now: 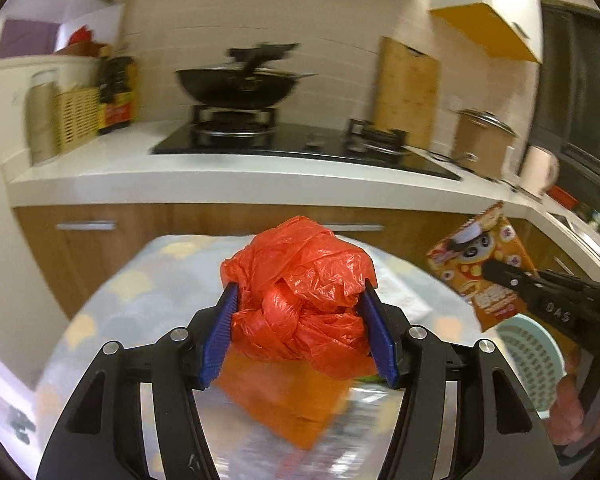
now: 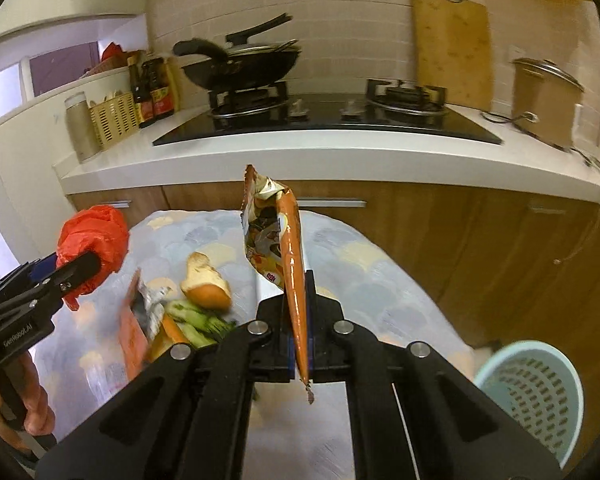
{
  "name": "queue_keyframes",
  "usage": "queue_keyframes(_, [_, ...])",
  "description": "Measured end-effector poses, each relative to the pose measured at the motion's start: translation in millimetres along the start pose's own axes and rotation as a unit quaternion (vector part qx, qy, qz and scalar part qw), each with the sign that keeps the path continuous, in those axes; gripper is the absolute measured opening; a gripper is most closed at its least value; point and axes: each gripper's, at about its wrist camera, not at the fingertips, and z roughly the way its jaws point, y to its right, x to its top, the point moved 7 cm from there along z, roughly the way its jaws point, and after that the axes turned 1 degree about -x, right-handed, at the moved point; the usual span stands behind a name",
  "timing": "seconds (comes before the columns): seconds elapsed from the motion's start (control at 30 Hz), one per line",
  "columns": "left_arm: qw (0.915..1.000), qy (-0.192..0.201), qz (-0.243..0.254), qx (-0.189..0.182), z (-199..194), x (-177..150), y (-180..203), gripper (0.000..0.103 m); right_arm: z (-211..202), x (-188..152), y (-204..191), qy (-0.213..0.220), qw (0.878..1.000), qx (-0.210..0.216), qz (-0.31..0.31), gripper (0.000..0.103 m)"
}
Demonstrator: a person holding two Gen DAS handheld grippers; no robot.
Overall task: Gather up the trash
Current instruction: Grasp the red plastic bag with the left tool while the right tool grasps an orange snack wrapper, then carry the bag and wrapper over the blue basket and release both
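- The left hand-held gripper [image 1: 300, 320] is closed on a crumpled red plastic bag [image 1: 300, 296], its blue pads pressed into both sides of the wad, which is held clear above the bench [image 1: 112, 300].
- The right hand-held gripper [image 2: 300, 320] is clamped tight on the lower edge of an orange snack packet [image 2: 276, 240], which stands up from the jaws, edge-on to the camera, also clear of the bench.
- A pale blue slotted bin [image 2: 536, 388] stands low at the near right, beside the bench; nothing can be made out inside it from here, and neither piece is over it yet.
- So two pieces are picked up but not yet dropped; I judge the task to be at an early-to-middle stage.
- Left on the patterned bench cover, left of the packet: a chunk of bread [image 2: 204, 284], green vegetable scraps [image 2: 200, 324], an orange wrapper [image 2: 132, 332] and a crumpled silvery bit beside it.
- Next should come carrying both loads right, to the bin, then returning for the scraps.
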Motion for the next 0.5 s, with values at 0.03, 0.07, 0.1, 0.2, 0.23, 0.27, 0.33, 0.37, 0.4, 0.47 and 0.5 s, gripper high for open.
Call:
queue_keyframes(0.03, [0.9999,-0.001,0.008,-0.010,0,-1,15,0.056,-5,-4,7,0.000,1.000,-0.004,0.004,0.002])
queue_keyframes(0.07, [0.9998,-0.001,0.013,-0.016,0,-3,26,0.057,-9,-7,14,0.000,1.000,-0.006,0.007,0.002])
queue_keyframes(0.1, [0.9996,-0.003,0.018,-0.024,0,-5,38,0.057,-16,-13,25,0.000,1.000,-0.011,0.014,0.002])
queue_keyframes(0.2, [0.9981,-0.011,0.034,-0.049,5,-14,79,0.057,-30,-28,54,-0.003,0.999,-0.025,0.032,0.002])
queue_keyframes(0.23, [0.9977,-0.014,0.037,-0.055,7,-16,88,0.057,-34,-33,63,-0.004,0.999,-0.030,0.037,0.002])
queue_keyframes(0.27, [0.9970,-0.018,0.041,-0.064,9,-19,100,0.057,-38,-38,72,-0.005,0.998,-0.035,0.043,0.002])
queue_keyframes(0.33, [0.9952,-0.026,0.049,-0.080,14,-27,124,0.057,-47,-49,93,-0.007,0.997,-0.046,0.056,0.002])
queue_keyframes(0.37, [0.9943,-0.031,0.054,-0.086,18,-30,136,0.057,-52,-54,105,-0.009,0.996,-0.052,0.065,0.002])
queue_keyframes(0.4, [0.9933,-0.035,0.061,-0.092,21,-35,149,0.057,-55,-58,113,-0.010,0.996,-0.056,0.071,0.002])
queue_keyframes(0.47, [0.9908,-0.042,0.083,-0.098,27,-43,175,0.057,-63,-68,135,-0.012,0.993,-0.071,0.089,0.002])
queue_keyframes(0.5, [0.9887,-0.048,0.094,-0.106,30,-48,190,0.057,-68,-74,148,-0.014,0.992,-0.079,0.101,0.002])
